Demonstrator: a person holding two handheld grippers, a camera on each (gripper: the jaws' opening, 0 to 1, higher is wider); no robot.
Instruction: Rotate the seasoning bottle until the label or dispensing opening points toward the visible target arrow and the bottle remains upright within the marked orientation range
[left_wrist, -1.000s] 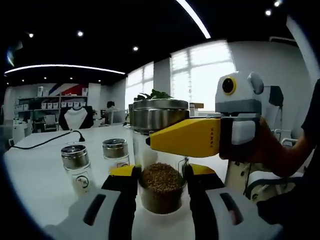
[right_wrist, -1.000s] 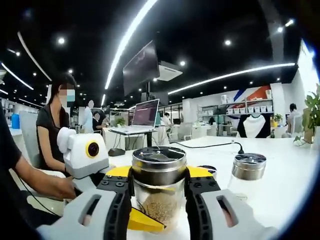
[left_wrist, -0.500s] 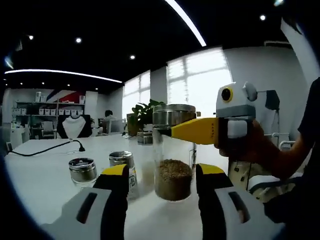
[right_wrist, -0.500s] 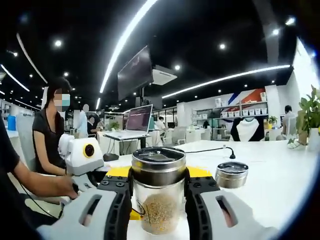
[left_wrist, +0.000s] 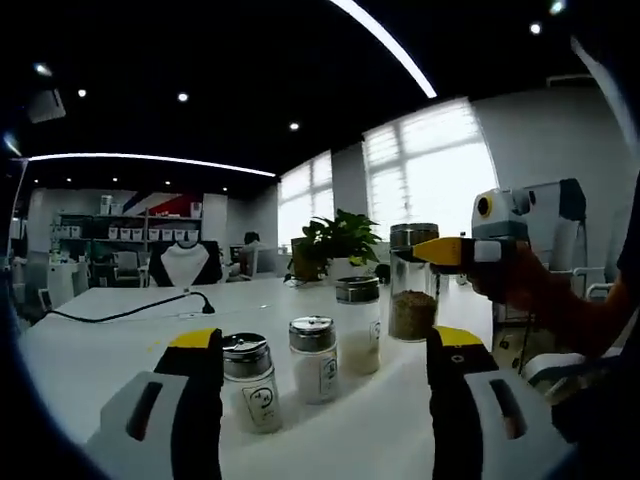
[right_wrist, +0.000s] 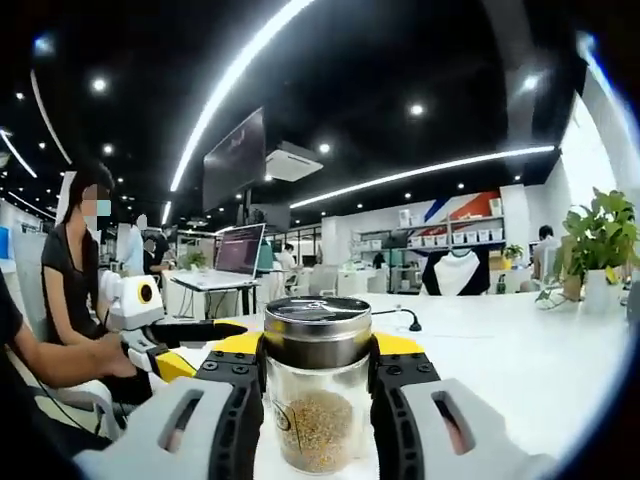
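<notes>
My right tongs (right_wrist: 318, 372) are closed on the seasoning bottle (right_wrist: 318, 390), with one jaw on each side of its glass body just under the metal lid (right_wrist: 317, 330), and the brown grains fill its lower part. In the left gripper view I see the same bottle (left_wrist: 413, 285) from the other side, upright, with the yellow jaw of my right tongs (left_wrist: 452, 251) pressed to it near the lid; I cannot tell whether its base touches the tabletop (left_wrist: 120, 320) or is a little above it. My left tongs (left_wrist: 327, 365) are open and hold nothing, and they are well apart from the bottle. Between their jaws stand three smaller shakers in a row on the tabletop: a short one (left_wrist: 250, 383), a middle one (left_wrist: 316, 360) and a taller one (left_wrist: 358, 325). I do not find any target arrow or marked range on the tabletop, and the label of the bottle is hard to make out, so I cannot say how much turning is done. I judge that the grasp is made and the bottle is upright; what is left is to turn it to the arrow, put it down and release.
</notes>
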